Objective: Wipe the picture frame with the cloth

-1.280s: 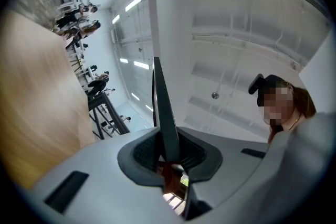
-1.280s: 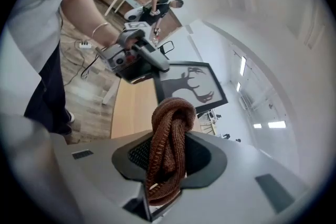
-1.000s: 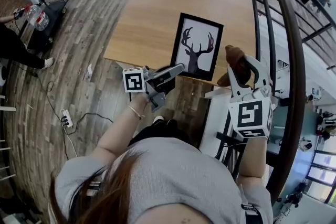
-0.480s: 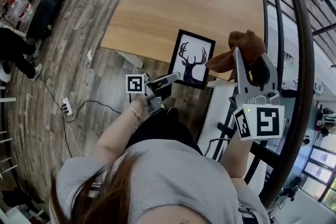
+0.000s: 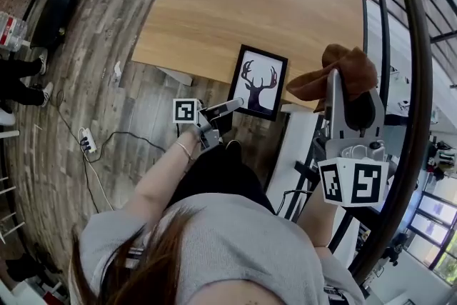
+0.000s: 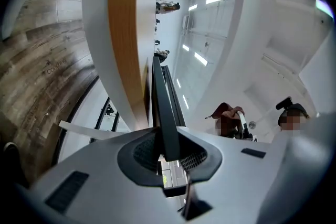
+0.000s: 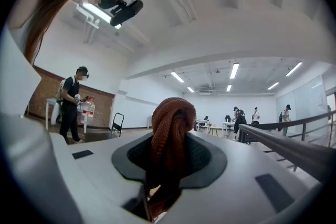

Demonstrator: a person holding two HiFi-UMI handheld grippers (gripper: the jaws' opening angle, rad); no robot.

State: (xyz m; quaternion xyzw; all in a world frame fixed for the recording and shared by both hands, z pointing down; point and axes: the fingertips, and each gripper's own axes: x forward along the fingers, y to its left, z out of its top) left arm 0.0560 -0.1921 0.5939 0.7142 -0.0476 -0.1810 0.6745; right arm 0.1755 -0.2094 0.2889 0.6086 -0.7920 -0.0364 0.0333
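While left gripper (image 5: pixel 235 103) fingers pinch the picture frame (image 5: pixel 258 82) edge | right gripper (image 5: pixel 333 82) fingers clamp the cloth (image 5: pixel 348 65), apart from it | step: approach, wipe not begun | next: likely press cloth flat on the frame.

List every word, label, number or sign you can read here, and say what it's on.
No readable text in any view.
Left marker cube: black-and-white square code, no letters.
Right marker cube: the same kind of code, no letters.
Picture frame: deer silhouette only, no caption.
Bottle held by a distant person: red label, too small to read.
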